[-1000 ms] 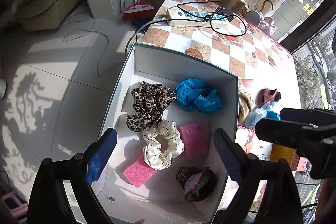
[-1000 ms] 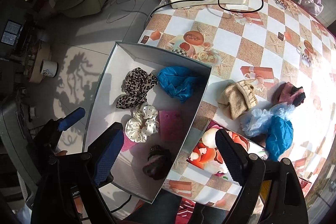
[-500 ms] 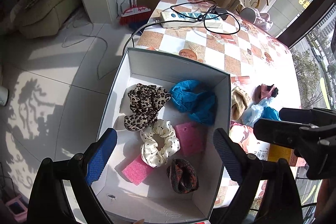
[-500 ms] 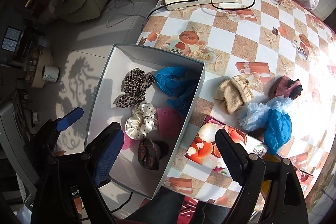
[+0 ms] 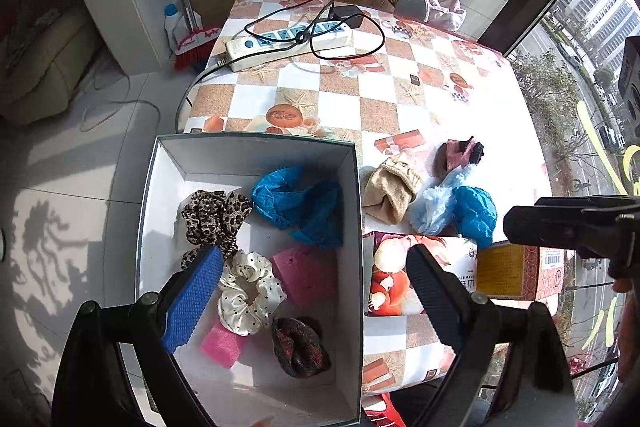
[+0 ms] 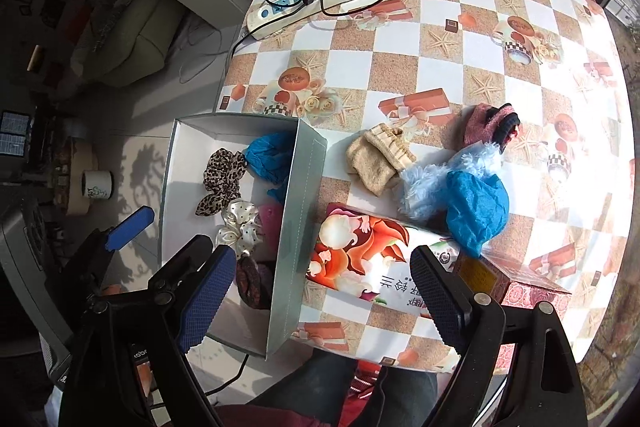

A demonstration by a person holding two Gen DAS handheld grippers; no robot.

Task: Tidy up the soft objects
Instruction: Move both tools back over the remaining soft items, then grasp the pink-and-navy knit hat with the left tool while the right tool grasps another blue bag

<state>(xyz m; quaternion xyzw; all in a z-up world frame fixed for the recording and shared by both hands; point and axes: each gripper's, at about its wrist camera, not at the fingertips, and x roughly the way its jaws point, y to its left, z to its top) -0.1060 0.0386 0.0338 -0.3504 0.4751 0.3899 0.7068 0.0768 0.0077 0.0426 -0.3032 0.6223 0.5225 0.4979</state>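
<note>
1. Under the left gripper, whose jaws are spread and hold nothing, sits the white box with scrunchies and pink sponges gathered inside, apparently the sorted pile.
2. Beyond the right gripper, likewise spread and empty, the beige sock, fluffy blue piece and blue cover lie loose on the table, probably awaiting pickup.
</note>
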